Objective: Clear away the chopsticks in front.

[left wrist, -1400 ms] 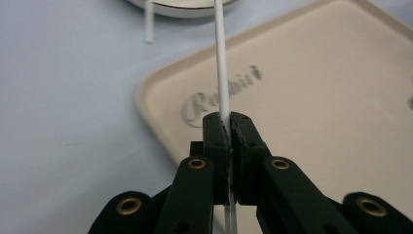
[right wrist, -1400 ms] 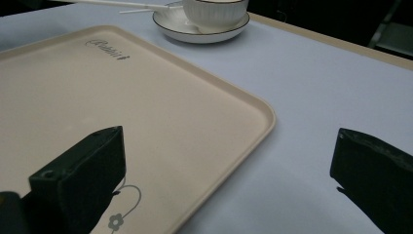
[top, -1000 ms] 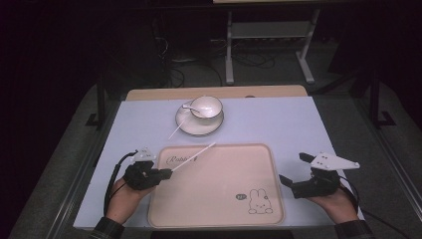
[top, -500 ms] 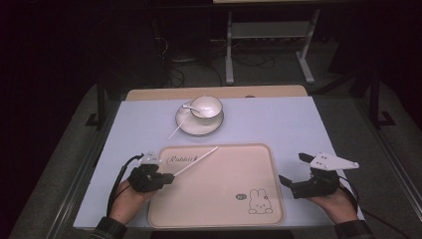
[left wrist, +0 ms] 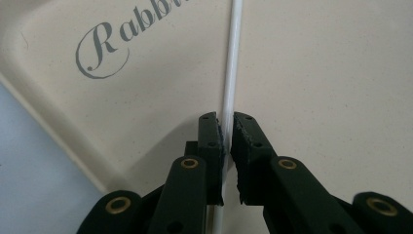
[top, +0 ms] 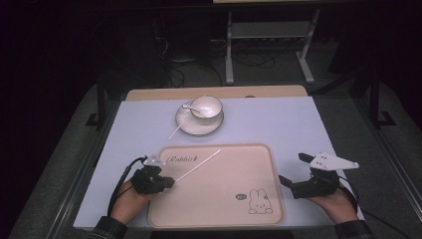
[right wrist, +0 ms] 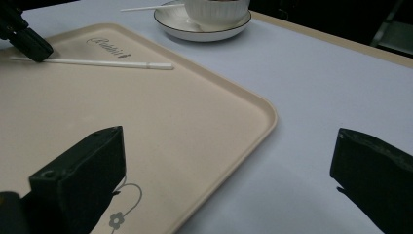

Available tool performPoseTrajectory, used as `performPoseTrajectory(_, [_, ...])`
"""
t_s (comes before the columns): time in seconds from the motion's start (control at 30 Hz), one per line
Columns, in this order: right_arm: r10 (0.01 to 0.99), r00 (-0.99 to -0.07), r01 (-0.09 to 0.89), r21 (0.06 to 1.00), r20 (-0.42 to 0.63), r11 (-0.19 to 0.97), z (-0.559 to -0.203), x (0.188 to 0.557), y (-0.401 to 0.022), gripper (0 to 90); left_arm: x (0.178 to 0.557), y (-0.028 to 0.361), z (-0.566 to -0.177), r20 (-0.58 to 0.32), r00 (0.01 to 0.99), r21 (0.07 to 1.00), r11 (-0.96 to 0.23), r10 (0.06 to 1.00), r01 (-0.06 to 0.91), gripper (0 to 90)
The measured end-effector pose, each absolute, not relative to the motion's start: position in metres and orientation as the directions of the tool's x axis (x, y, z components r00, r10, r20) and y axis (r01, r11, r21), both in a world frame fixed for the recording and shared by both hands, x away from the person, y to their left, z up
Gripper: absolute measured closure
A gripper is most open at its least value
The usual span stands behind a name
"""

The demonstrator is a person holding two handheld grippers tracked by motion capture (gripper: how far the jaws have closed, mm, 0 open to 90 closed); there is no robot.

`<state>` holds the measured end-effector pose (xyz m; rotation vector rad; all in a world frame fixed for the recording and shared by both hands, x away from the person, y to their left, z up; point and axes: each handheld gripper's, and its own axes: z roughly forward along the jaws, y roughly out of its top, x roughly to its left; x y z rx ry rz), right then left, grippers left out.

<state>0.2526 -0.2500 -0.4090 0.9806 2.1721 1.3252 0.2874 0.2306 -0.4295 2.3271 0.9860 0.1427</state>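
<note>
left gripper (top: 166, 180): jaws clamped on the white stick (top: 196, 166), near its end, so it lies low over the tray (top: 259, 164) | stick points far-right, over the tray's left part | right gripper (top: 294, 174): jaws wide apart, idle at the tray's right edge | cup (top: 206, 105) on saucer (top: 199, 124), far side

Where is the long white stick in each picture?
High view: the white stick slants over the tray's near-left part, held by the left gripper.
Left gripper view: it runs up the middle, between the jaws.
Right gripper view: it lies upper left.
Shared landmark: the tray lettering.
</note>
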Motion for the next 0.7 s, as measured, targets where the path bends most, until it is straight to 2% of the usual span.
performPoseTrajectory(0.17, [0.744,-0.668,0.353,0.886,0.015,0.299,-0.409,0.253,-0.25,0.0,0.292,0.231,-0.419,-0.153,0.721,0.613,-0.507,0.676,0.606,72.5])
performPoseTrajectory(0.23, [0.744,-0.668,0.355,0.886,0.016,0.299,-0.409,0.253,-0.25,0.0,0.3,0.233,-0.413,-0.16,0.719,0.622,-0.497,0.676,0.605,64.8])
performPoseTrajectory(0.37, [0.743,-0.669,0.352,0.886,0.013,0.301,-0.409,0.252,-0.249,0.0,0.315,0.234,-0.406,-0.15,0.711,0.641,-0.48,0.687,0.599,57.0])
performPoseTrajectory(0.7, [0.745,-0.666,0.355,0.887,0.019,0.294,-0.409,0.253,-0.25,0.0,0.367,0.234,-0.38,-0.085,0.682,0.695,-0.447,0.726,0.563,59.2])
